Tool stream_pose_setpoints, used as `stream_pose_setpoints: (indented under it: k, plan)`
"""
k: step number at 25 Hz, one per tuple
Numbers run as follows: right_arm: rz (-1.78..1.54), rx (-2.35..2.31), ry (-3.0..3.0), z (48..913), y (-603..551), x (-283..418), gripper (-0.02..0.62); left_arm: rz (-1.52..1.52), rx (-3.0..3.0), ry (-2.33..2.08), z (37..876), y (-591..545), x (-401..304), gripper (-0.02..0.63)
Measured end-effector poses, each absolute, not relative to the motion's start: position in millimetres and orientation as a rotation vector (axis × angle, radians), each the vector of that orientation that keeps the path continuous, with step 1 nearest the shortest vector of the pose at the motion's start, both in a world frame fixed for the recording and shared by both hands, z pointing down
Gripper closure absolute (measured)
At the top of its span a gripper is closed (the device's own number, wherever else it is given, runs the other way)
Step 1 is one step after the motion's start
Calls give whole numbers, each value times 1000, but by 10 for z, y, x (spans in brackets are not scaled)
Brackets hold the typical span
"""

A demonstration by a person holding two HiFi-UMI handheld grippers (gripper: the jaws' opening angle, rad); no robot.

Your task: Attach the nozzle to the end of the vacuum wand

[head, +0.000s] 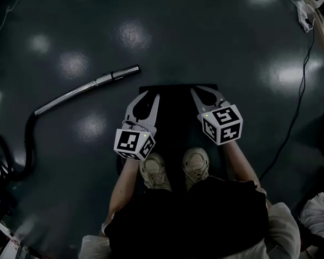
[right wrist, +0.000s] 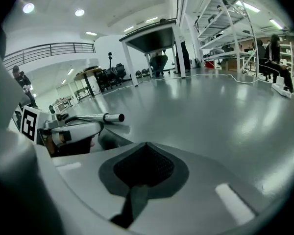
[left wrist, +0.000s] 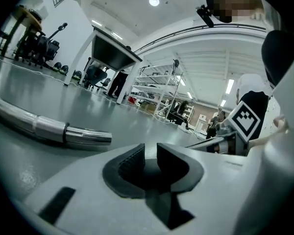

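The silver vacuum wand (head: 86,88) lies on the dark floor to the upper left, its open end (head: 134,68) pointing right and its other end joined to a black hose (head: 28,139). My left gripper (head: 151,95) hovers low to the right of the wand's end, jaws slightly open with nothing between them. In the left gripper view the wand (left wrist: 54,129) lies just left of the jaws (left wrist: 151,159). My right gripper (head: 202,92) is beside it, shut and empty (right wrist: 146,152). I cannot make out a nozzle.
A dark rectangular patch (head: 178,99) lies on the floor under both grippers, and the person's shoes (head: 173,169) stand at its near end. A black cable (head: 299,99) runs down the right side. Coiled hose and clutter sit at the far left (head: 0,166). Tables and shelving (right wrist: 225,28) stand far off.
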State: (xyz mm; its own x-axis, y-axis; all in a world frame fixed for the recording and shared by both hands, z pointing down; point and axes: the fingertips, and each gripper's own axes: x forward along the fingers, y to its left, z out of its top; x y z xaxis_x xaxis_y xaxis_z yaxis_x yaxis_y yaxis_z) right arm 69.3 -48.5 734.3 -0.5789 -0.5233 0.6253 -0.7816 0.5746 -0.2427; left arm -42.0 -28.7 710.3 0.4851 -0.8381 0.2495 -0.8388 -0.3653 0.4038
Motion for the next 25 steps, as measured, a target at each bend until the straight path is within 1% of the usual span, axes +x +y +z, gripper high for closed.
stream_pose_setpoints:
  k: [5,8,12,14,16,19,20,21,22,23,24,25]
  plan:
    - [817,968,-2156,7510,-904,647,589,-4,2264,-1401,7132,-477,-450,531]
    - [792,968,-2094,7542,-1012,639,589,-18,2250,-1416,7160,-586,-495,532]
    - [792,965,-2181,7443,-1042,589,589,2,2223,-1419,7213,-674,-556,565]
    - [752,1043,-2334,7231,-1099,615,589,-6,2198,-1415,7217,-684,-559,566]
    - [686,1209,-2457,6990,-1104,750,591,-18,2200,-1408,7198,-694,-524,554]
    - [490,1360,-2522,6827,-846,928,595,-32,2225,-1380,7179,-714,-416,546]
    - [432,1337,-2521,6856,-711,924,571,-36,2233,-1372,7170,-721,-384,546]
    - [398,1303,-2511,6910,-586,901,526,-40,2240,-1367,7153,-723,-361,546]
    - [391,1283,-2494,6968,-488,880,525,-40,2250,-1365,7133,-718,-345,546]
    - [403,1280,-2473,7011,-421,868,538,-36,2260,-1363,7116,-707,-327,546]
    - [422,1279,-2457,7036,-371,856,576,-26,2271,-1359,7110,-690,-302,546]
    - [438,1261,-2453,7049,-324,828,588,-12,2280,-1354,7116,-671,-274,546]
